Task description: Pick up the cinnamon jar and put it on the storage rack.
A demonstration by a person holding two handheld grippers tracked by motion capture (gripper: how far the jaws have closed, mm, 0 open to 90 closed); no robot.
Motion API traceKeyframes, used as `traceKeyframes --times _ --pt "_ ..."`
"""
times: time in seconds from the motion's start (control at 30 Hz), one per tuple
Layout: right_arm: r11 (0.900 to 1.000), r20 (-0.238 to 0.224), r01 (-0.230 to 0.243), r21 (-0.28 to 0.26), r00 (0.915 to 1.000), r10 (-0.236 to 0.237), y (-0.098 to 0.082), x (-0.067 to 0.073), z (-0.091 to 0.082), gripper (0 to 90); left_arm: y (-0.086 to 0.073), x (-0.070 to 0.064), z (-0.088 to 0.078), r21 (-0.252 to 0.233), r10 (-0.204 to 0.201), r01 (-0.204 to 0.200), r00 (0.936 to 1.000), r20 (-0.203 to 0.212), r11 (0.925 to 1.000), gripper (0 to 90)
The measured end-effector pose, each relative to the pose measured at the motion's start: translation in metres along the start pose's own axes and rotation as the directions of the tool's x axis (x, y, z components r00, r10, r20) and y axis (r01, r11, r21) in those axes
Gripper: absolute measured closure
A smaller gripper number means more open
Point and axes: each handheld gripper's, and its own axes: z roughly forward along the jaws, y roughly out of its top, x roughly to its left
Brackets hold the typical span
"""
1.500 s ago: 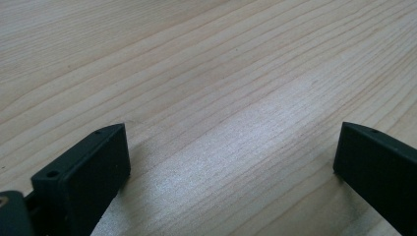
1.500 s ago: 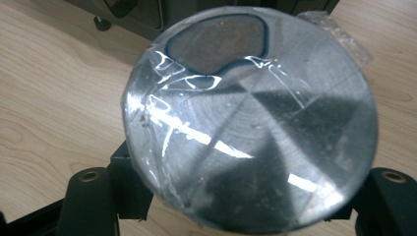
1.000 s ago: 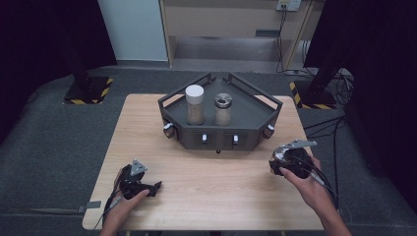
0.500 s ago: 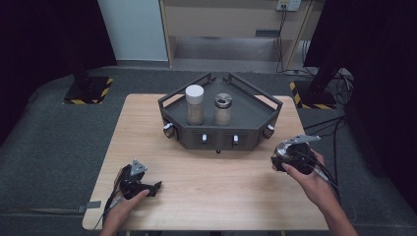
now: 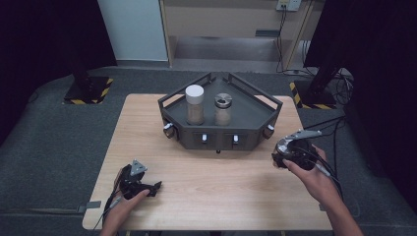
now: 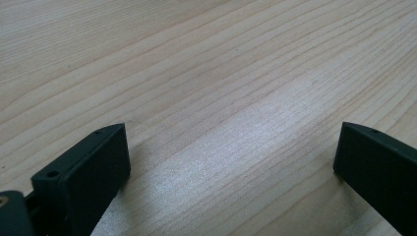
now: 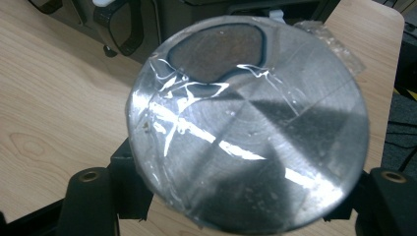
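Lifted since a second ago, the right gripper (image 5: 290, 150) now hangs clear of the tabletop (image 5: 221, 182), off the right front corner of the dark tray (image 5: 268, 112), and our left gripper (image 5: 140, 183) has not stirred.

From the high view, we see two jars on that tray: a white-capped jar (image 5: 194, 104) and, just beside it, a jar with no lid (image 5: 223, 109).

Through the left gripper view, we find the jaws wide open over bare wood, holding nothing.

Through the right gripper view, we see a round metal lid (image 7: 248, 130), with clear film (image 7: 187, 93) wrinkled across its face, clamped by its rim between the jaws.

Our worry is the grip: with only the smooth edge pinched, a tilt on the way to the lidless jar could let the lid slip and drop onto the tabletop.
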Motion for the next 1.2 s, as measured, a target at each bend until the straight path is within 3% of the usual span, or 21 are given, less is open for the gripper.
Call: traceKeyframes --times 1.2 --pt "0.999 -0.006 0.039 -0.002 0.9992 -0.039 0.038 0.003 -0.015 31.5 0.000 0.000 0.000 0.002 -0.001 0.001 1.0000 0.001 1.0000 0.0"
